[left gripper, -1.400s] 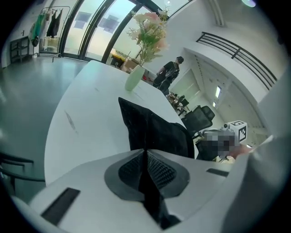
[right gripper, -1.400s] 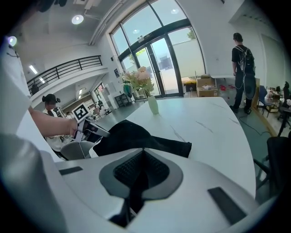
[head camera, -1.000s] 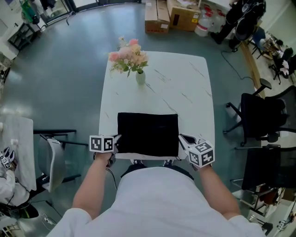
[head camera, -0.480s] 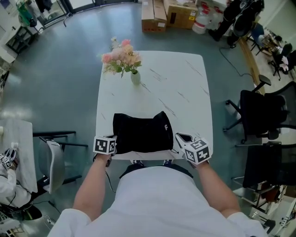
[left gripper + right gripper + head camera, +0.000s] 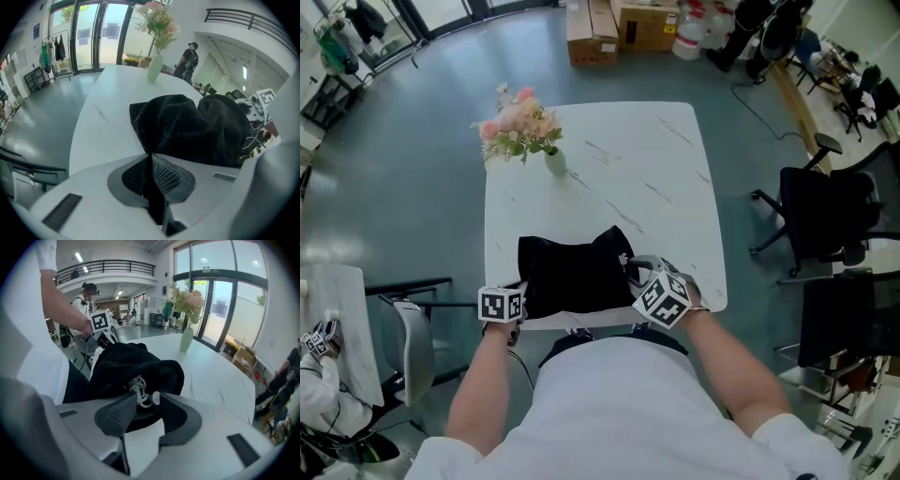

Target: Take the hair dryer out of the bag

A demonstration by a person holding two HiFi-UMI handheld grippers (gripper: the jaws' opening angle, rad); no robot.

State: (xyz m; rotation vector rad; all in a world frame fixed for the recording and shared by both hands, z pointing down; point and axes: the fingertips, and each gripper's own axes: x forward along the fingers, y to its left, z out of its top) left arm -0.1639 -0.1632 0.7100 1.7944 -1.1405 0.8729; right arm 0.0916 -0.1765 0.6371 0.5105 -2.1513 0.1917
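A black cloth bag [image 5: 572,274] lies slumped on the white table [image 5: 619,178] by its near edge. The hair dryer is hidden; only the bag's bulging cloth shows. My left gripper [image 5: 523,293] is at the bag's left corner, shut on a fold of the black cloth [image 5: 197,126] in the left gripper view [image 5: 150,158]. My right gripper [image 5: 630,269] sits at the bag's right top. Its jaws [image 5: 145,401] are opening, and a white drawstring with its toggle [image 5: 140,389] lies loose between them against the bag [image 5: 136,364].
A vase of pink flowers [image 5: 525,131] stands at the table's far left. Black office chairs [image 5: 825,216] are to the right, a grey chair [image 5: 412,328] to the left, and cardboard boxes [image 5: 619,23] on the floor beyond. A person [image 5: 190,58] stands in the distance.
The bag has sunk from a flat upright sheet into a crumpled heap. My right gripper has come in leftward onto the bag's right top. The left gripper still holds its corner.
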